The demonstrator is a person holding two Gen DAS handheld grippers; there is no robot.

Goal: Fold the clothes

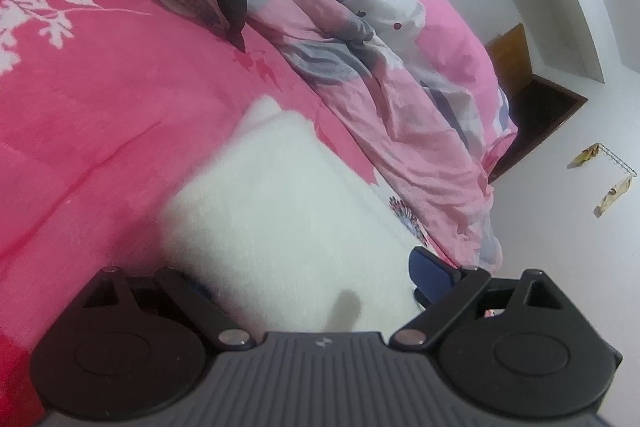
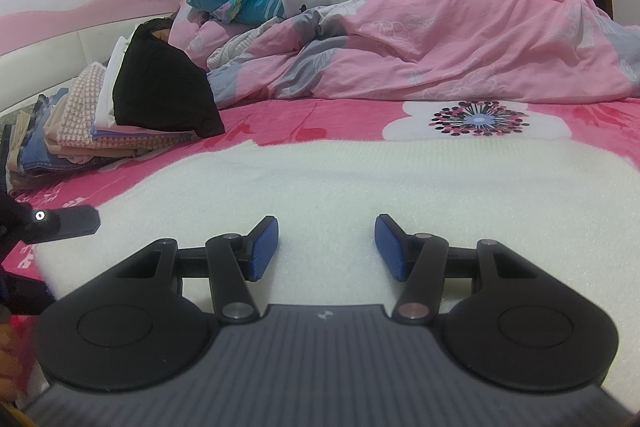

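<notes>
In the left wrist view, the white sweater (image 1: 280, 211) is blurry and covers most of the left gripper (image 1: 316, 283). Only one blue pad (image 1: 430, 273) shows. The other finger is hidden under the knit, so I cannot tell if these tongs are pinching it or standing wide. A grey smudge sits on the cloth near the camera, and I cannot tell what it is.

In the right wrist view, the right gripper (image 2: 326, 245) is about half open with nothing between its blue pads. It hovers over the sweater. At the left edge a dark piece is cut off.

The sweater is soft, fuzzy and white. It lies flat on the pink flowery bedsheet (image 2: 320, 123), in front of the rumpled pink quilt (image 2: 440, 39). A pile of folded clothes (image 2: 120, 115) sits to the left.
</notes>
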